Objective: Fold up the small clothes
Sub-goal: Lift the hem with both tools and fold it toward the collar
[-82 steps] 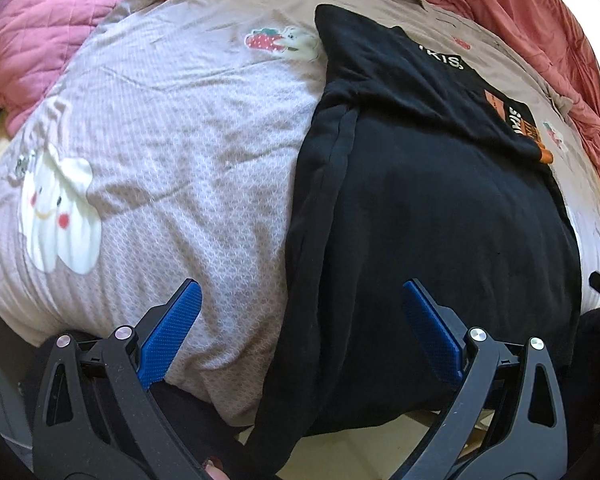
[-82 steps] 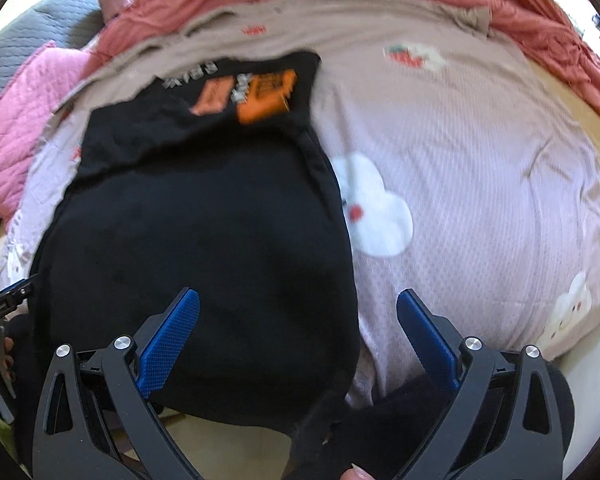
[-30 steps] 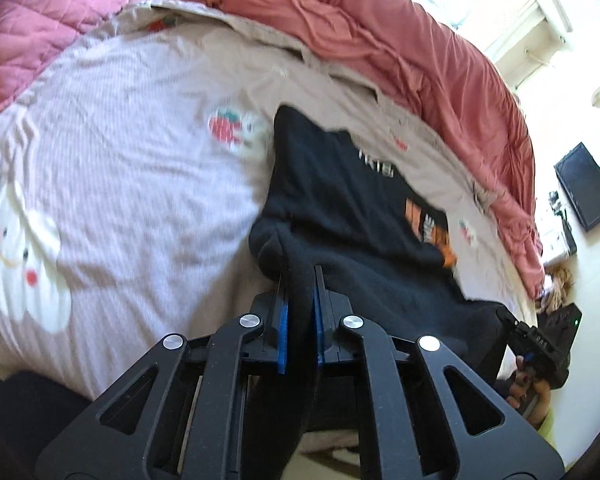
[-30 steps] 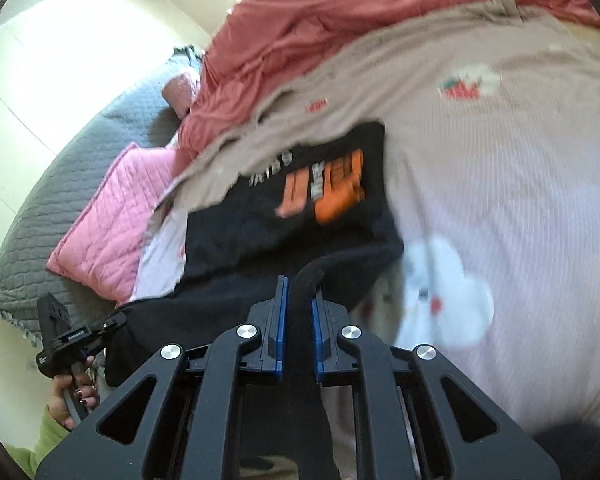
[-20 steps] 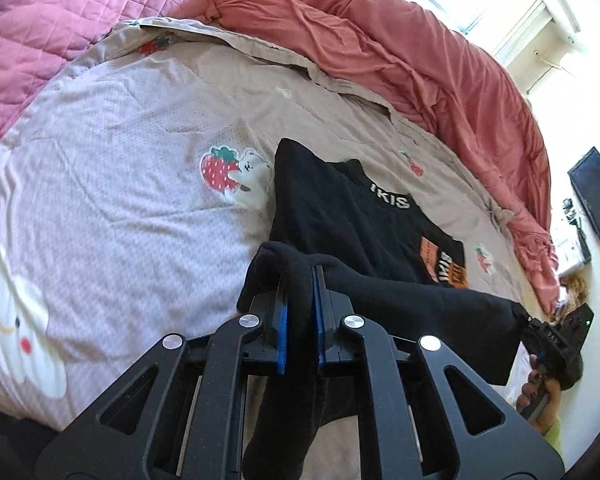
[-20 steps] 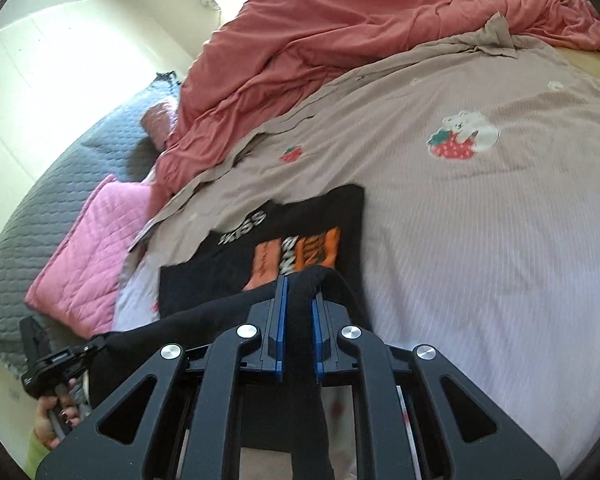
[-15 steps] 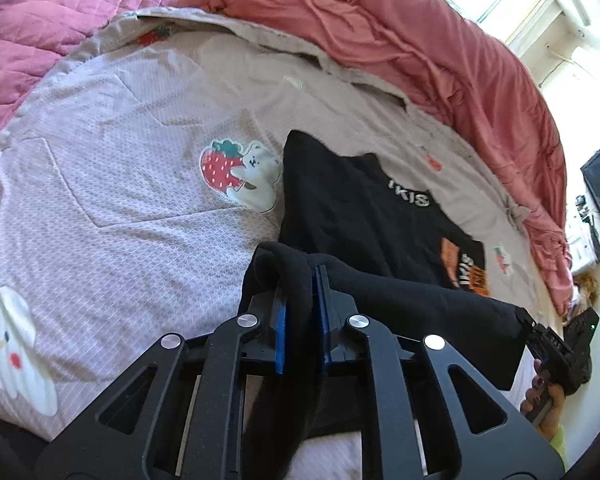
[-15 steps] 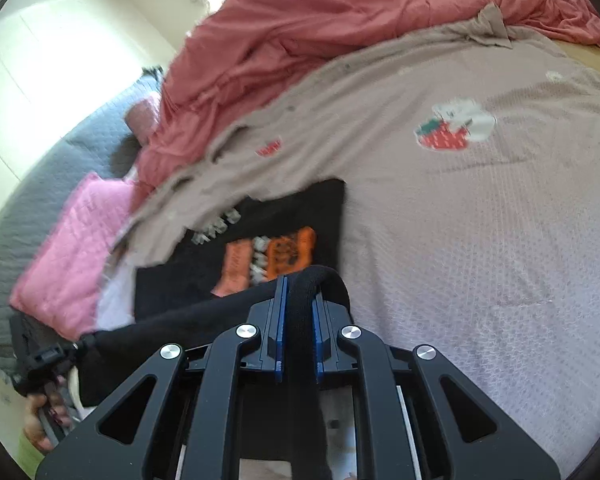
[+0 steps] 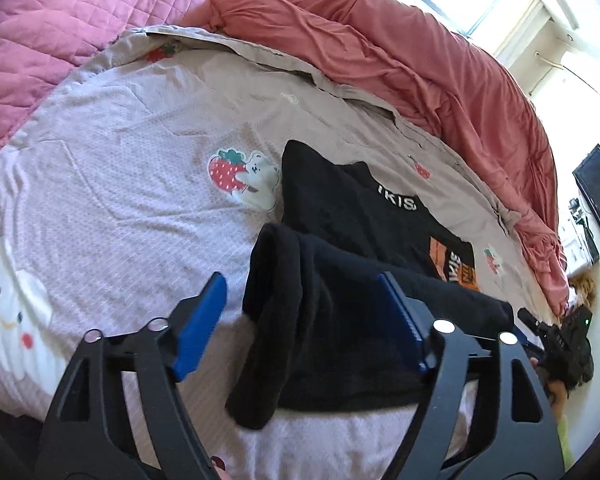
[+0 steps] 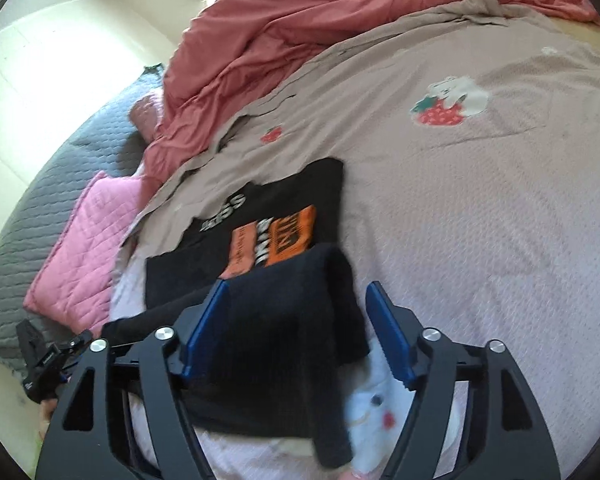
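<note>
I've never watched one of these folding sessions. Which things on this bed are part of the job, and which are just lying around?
Part of the job:
- black T-shirt, its lower part folded up over itself
- left gripper, open
- right gripper, open

Just lying around:
- strawberry-print sheet
- red blanket
- pink quilt
- grey quilt

A home bedroom. A bed carries a cartoon-printed sheet (image 9: 120,168), a rumpled red duvet (image 9: 400,52) and a pink quilted blanket (image 9: 48,28); a wall-mounted television (image 9: 598,196) hangs beyond, beside a bright window (image 9: 468,4).
</note>
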`<action>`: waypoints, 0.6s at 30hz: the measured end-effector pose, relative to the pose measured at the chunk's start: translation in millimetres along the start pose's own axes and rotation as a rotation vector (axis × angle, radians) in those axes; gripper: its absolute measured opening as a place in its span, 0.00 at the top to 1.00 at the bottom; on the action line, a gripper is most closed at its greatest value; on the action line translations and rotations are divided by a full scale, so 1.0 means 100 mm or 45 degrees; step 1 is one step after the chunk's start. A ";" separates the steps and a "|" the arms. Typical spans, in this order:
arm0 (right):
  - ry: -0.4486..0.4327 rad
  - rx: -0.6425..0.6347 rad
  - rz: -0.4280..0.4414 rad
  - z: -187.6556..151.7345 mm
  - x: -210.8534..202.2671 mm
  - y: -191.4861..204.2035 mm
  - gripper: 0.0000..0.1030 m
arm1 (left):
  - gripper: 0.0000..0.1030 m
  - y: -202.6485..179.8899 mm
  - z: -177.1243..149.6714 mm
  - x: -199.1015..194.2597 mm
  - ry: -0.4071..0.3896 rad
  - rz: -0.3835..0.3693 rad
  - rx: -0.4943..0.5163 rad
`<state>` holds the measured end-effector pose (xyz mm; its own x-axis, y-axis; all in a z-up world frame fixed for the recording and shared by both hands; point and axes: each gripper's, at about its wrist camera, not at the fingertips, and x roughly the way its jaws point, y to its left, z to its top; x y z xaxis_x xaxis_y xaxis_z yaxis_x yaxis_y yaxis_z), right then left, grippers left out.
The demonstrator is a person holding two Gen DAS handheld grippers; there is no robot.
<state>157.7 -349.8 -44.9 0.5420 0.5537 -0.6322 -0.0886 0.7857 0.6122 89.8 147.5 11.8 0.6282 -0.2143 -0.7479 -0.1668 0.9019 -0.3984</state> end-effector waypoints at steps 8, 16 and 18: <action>0.157 -0.095 -0.073 -0.38 0.05 0.26 0.23 | 0.18 0.00 -0.23 0.02 0.109 -0.021 0.060; 0.248 -0.140 -0.149 -0.51 0.23 0.29 0.23 | 0.18 -0.06 -0.41 0.25 0.194 -0.023 0.087; 0.258 -0.139 -0.167 -0.50 0.27 0.25 0.24 | 0.18 -0.07 -0.43 0.31 0.208 -0.024 0.083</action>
<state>128.7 -301.4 -70.2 0.3770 0.4806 -0.7917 -0.1243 0.8733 0.4710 77.3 118.8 -31.5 0.4982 -0.2845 -0.8191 -0.1034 0.9184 -0.3819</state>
